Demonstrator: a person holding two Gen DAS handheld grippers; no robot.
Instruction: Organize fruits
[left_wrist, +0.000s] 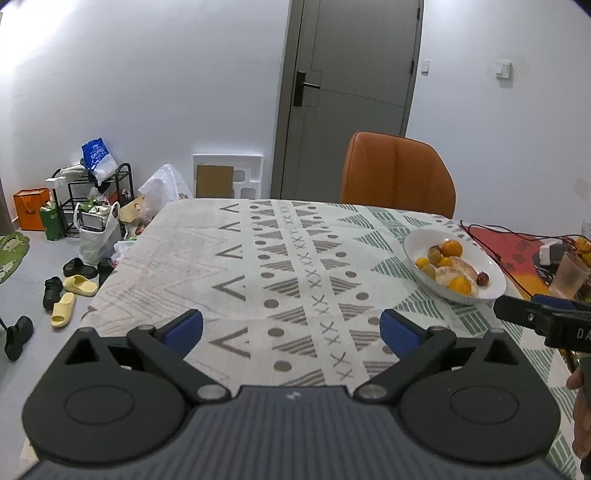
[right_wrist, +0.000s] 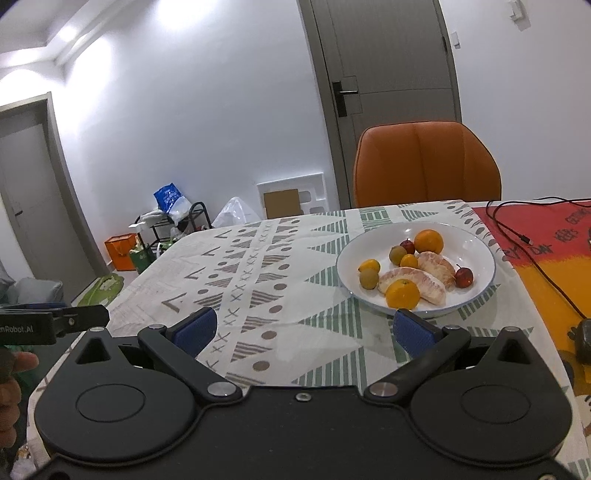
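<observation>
A white plate (right_wrist: 476, 251) (left_wrist: 493, 280) on the patterned tablecloth holds several fruits: oranges (right_wrist: 428, 240), peeled pomelo segments (right_wrist: 424, 284), small green fruits (right_wrist: 368, 278) and small red fruits (right_wrist: 464, 277). My right gripper (right_wrist: 306, 330) is open just in front of the plate's near rim, with nothing between its blue pads (right_wrist: 195, 330). My left gripper (left_wrist: 291, 328) is open over the bare cloth, left of the plate, holding nothing. The right gripper's body shows at the right edge of the left wrist view.
An orange chair (right_wrist: 426, 164) stands behind the table's far edge. A red-and-orange mat (right_wrist: 554, 254) with a black cable (right_wrist: 517, 229) lies right of the plate, and a plastic cup (left_wrist: 570, 275) stands there too. Shoes, bags and a rack (left_wrist: 92, 199) clutter the floor at left.
</observation>
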